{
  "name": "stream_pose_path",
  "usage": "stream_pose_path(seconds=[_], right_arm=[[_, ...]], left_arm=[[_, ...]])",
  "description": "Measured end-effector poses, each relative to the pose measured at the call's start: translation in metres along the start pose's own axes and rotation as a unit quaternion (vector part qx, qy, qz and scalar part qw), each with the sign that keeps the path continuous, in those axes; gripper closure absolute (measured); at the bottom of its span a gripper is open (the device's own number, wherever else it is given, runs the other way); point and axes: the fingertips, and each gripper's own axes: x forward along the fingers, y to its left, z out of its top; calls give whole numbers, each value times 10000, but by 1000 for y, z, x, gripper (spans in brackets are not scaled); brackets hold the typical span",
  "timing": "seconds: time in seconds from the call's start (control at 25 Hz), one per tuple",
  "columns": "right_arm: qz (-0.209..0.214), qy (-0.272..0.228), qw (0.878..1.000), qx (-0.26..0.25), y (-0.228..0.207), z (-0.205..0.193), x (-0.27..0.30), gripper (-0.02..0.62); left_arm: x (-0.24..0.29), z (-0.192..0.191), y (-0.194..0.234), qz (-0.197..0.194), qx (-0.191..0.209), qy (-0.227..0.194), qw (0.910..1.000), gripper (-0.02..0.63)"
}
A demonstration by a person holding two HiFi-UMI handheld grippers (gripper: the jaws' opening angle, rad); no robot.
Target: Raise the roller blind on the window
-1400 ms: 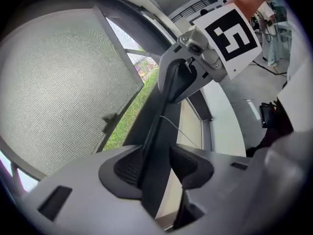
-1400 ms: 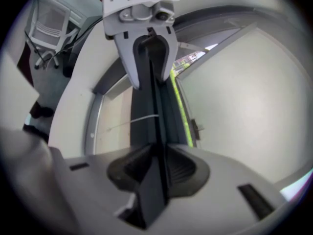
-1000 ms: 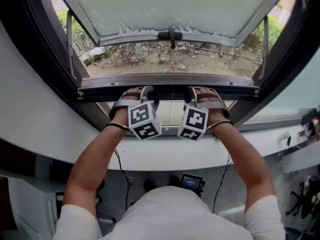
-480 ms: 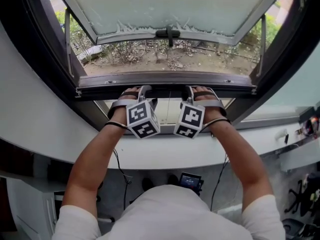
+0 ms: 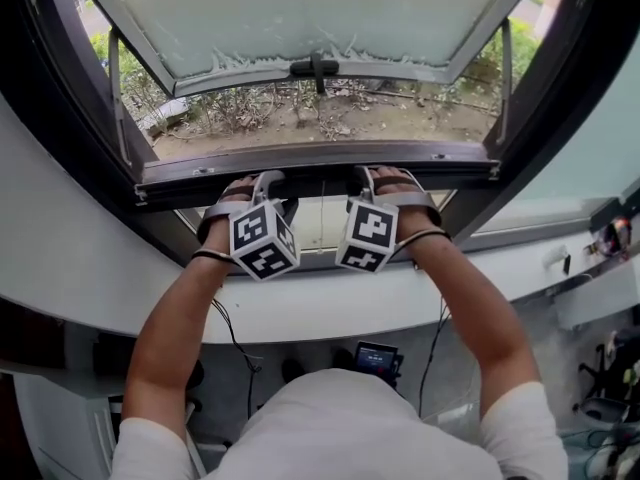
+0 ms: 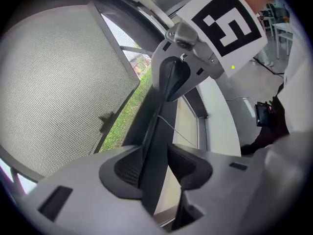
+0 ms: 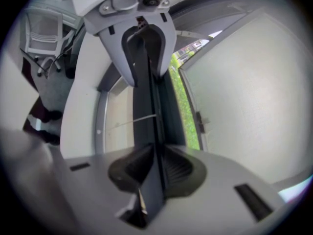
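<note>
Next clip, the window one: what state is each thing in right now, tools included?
Window sash: swung open outward.
Dark bar: low across the opening, running between both tools' jaws.
Left tool: jaws have just been closing; one pad on the bar, a gap at the other, so open.
Right tool: jaws have just been closing; clamped on the bar.

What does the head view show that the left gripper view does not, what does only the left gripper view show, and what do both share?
Head view only: the person's left forearm and the marker cube on the left claw. Left gripper view only: that claw's pads astride the dark bar, a gap at one pad. Both: the bar, the right claw on it, the open sash. Both claws' jaws have just been closing with the bar between them.
</note>
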Motion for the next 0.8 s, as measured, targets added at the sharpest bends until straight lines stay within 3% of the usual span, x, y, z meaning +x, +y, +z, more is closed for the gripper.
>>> stream_pose_path(seconds=[0.2,0.8], right_arm=[[-75,-55,9999,62,-6,1,-5,515],[-909,-395,9948,230,-46,7,-28,515]], left_arm=[[-5,4,6,28,-130,-96,9999,446],[-32,30,37,278,-669,-673,9951,446]])
